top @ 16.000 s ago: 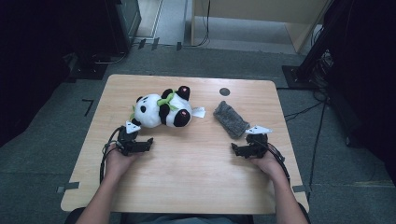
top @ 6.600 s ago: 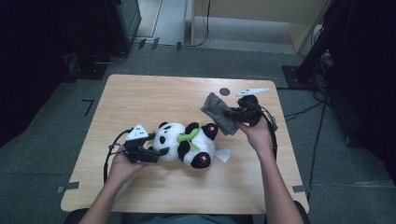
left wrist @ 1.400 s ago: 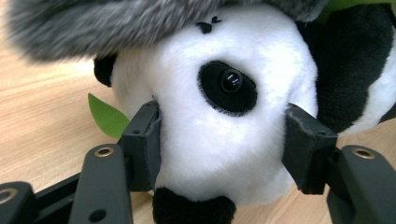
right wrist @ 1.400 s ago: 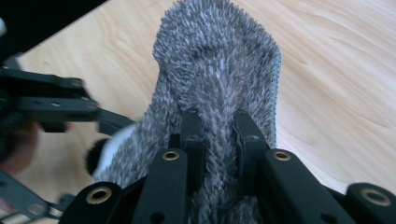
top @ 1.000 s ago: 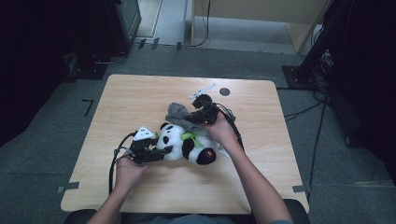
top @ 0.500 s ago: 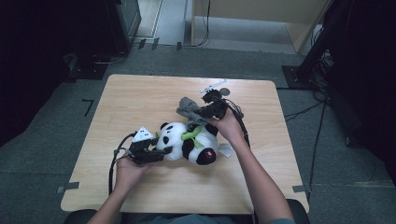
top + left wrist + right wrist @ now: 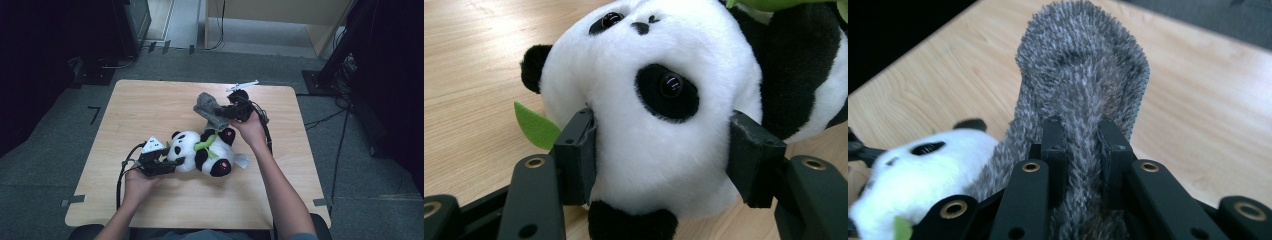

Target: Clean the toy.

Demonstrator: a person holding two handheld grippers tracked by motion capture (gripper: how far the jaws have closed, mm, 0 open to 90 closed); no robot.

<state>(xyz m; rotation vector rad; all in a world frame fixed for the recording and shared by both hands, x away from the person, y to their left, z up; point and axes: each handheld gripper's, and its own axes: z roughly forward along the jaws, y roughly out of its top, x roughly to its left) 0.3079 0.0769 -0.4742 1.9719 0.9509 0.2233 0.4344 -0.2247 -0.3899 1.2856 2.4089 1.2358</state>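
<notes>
Plush panda (image 7: 200,152) lying on side at mid-table (image 7: 150,105), head toward L side in high view. L gripper (image 7: 159,165) clamped on panda's head, jaws spread wide, pads pressing white fur on both sides; green felt leaf (image 7: 536,125) poking out beside one jaw. R gripper (image 7: 231,111) just beyond panda's feet, lifted off tabletop, jaws nearly closed, pinching fuzzy grey sock (image 7: 210,109). Sock's free end standing up past jaws in R gripper view, lower part touching panda.
</notes>
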